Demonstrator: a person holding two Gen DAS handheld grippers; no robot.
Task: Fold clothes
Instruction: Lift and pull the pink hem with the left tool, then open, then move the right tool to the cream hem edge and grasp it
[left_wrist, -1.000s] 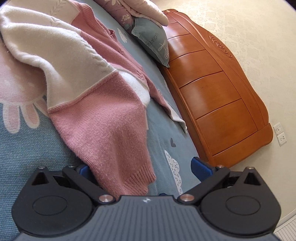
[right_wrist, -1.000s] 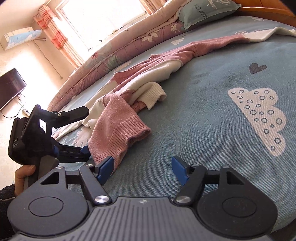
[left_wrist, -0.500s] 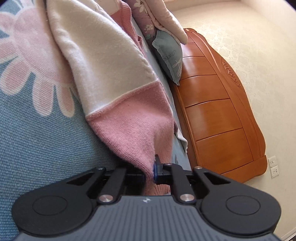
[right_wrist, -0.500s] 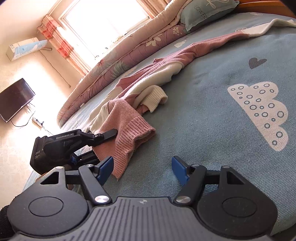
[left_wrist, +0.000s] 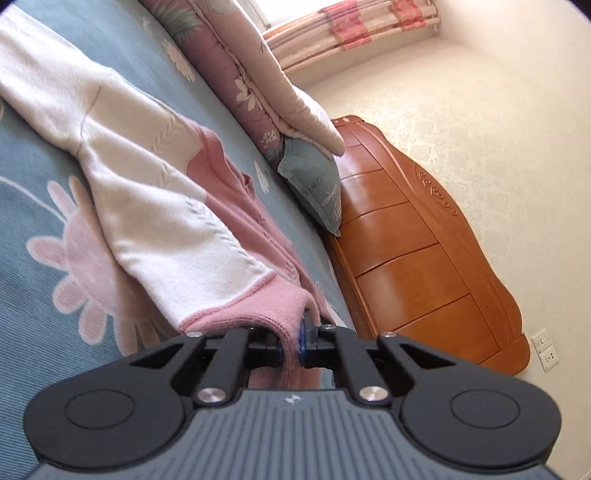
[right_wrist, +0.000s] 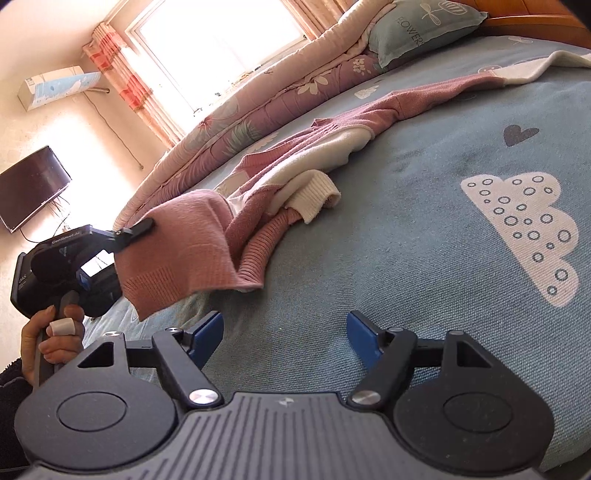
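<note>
One sleeve in hand and nearly everything left to do, by the look of it: the left gripper (left_wrist: 291, 341) is pinched tight on the pink cuff end of the sweater (left_wrist: 155, 206), and in the right wrist view that sleeve hangs lifted off the bedspread (right_wrist: 424, 258) while the rest of the pink-and-cream knit sprawls in a long crumpled line toward the pillow (right_wrist: 417, 26). No neat fold shows anywhere; the cream cuff (right_wrist: 317, 194) lies bunched on top of the body, the far hem strays off near the headboard (left_wrist: 424, 266). The right gripper (right_wrist: 286, 334) hovers over bare bedspread with its jaws opening, nothing between them. My read: the garment needs spreading flat before any fold counts. Around it, a rolled floral quilt (right_wrist: 258, 110) runs along the far side, close enough to crowd the spread. A hand (right_wrist: 55, 339) grips the left tool's handle.
</note>
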